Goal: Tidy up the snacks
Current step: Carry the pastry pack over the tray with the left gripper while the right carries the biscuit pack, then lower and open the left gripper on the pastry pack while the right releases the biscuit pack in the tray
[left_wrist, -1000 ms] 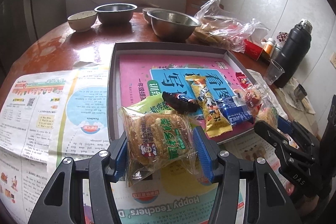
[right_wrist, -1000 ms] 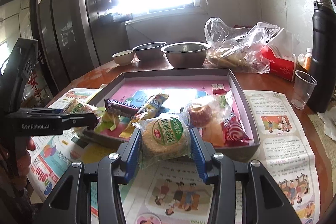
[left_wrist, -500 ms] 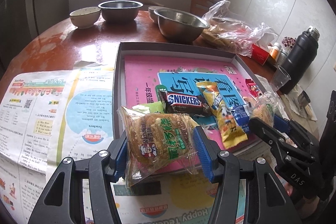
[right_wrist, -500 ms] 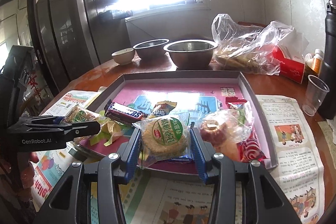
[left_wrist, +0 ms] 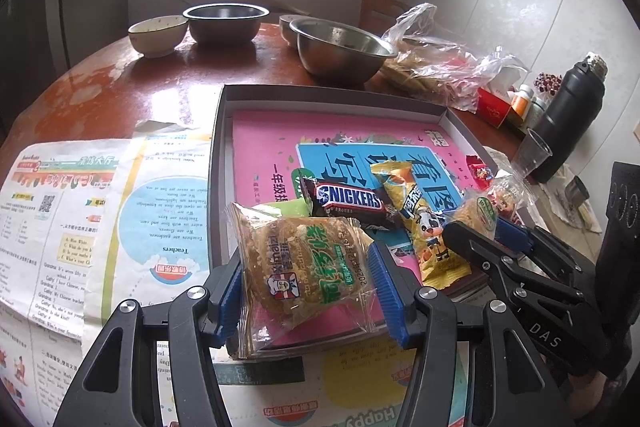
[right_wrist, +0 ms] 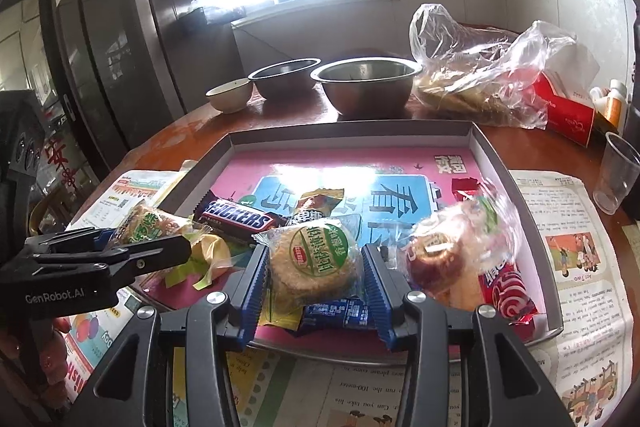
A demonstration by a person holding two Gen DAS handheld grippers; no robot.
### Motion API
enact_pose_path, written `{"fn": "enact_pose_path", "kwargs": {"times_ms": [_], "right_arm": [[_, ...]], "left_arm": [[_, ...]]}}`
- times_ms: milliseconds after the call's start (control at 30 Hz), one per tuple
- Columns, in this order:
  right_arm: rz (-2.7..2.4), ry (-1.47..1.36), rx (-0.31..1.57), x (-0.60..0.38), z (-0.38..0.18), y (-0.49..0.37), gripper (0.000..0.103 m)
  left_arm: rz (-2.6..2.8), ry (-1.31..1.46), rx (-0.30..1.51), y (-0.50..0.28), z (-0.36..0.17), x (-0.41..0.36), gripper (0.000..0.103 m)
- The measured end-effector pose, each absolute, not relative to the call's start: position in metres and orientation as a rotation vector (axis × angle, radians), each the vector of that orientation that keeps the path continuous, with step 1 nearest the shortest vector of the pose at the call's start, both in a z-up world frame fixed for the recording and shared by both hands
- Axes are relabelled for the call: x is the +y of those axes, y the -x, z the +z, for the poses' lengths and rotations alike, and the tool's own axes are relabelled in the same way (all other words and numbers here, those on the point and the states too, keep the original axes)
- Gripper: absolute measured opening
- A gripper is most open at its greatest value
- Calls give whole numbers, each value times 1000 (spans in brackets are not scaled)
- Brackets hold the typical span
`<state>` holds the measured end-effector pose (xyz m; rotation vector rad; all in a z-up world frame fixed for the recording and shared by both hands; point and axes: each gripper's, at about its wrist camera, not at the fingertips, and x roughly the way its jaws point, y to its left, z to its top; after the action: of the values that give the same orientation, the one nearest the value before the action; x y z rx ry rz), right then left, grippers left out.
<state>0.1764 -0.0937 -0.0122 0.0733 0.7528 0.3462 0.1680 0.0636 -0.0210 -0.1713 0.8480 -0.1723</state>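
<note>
left gripper (left_wrist: pixel 308 287) is clamped on a clear-wrapped crumbly cake (left_wrist: pixel 304 267), blue pads pressing both sides of the pack. it hangs over the near-left corner of the grey tray (left_wrist: pixel 218 147), not set down yet. right gripper (right_wrist: pixel 314 281) is clamped on a round biscuit pack with a green label (right_wrist: pixel 312 261), held over the near edge of the same tray, above a blue wrapper (right_wrist: pixel 340 313) lying there.

already in the tray, on its pink and blue printed liner: snickers bar (left_wrist: pixel 348 199), yellow cartoon-cow pack (left_wrist: pixel 424 223), a green and yellow wrapper (right_wrist: pixel 204 259) near the left wall, a clear bag of small cakes (right_wrist: pixel 452 251) and a red pack (right_wrist: pixel 506 291) on the right side, one small red candy (right_wrist: pixel 464 185) further back. all bunched along the near half, partly overlapping; far half of the tray is bare liner.

judgement: collecting stage looks nearly done. i see no loose snacks on the newspaper (left_wrist: pixel 100 211) around the tray, though the gripper bodies hide the closest strip. left to do: lower and release these two packs, then maybe spread or sort the pile, since it reads as dumped rather than arranged.

outside the tray, not part of this as far as i can tell: steel bowls (left_wrist: pixel 340 47), a small ceramic bowl (left_wrist: pixel 158 35), a plastic bag with bread-like contents (right_wrist: pixel 476 83), a black flask (left_wrist: pixel 568 119), a plastic cup (right_wrist: pixel 616 173).
</note>
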Motion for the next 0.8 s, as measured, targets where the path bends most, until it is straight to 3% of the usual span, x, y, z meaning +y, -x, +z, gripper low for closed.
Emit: {"fn": "enact_pose_path", "kwargs": {"times_ms": [300,433,800], "right_arm": [[353,-57,760,-89,-13,-176,48],[363,-54,742,-87,-10,-173,56],[357,-59,723,-92,-4,-166,60]], "left_arm": [[-172,172,851,-168,-21,64,60],[-171,170,851,-168,-21,64,60],[-175,172,857,-168,-21,64,60]]}}
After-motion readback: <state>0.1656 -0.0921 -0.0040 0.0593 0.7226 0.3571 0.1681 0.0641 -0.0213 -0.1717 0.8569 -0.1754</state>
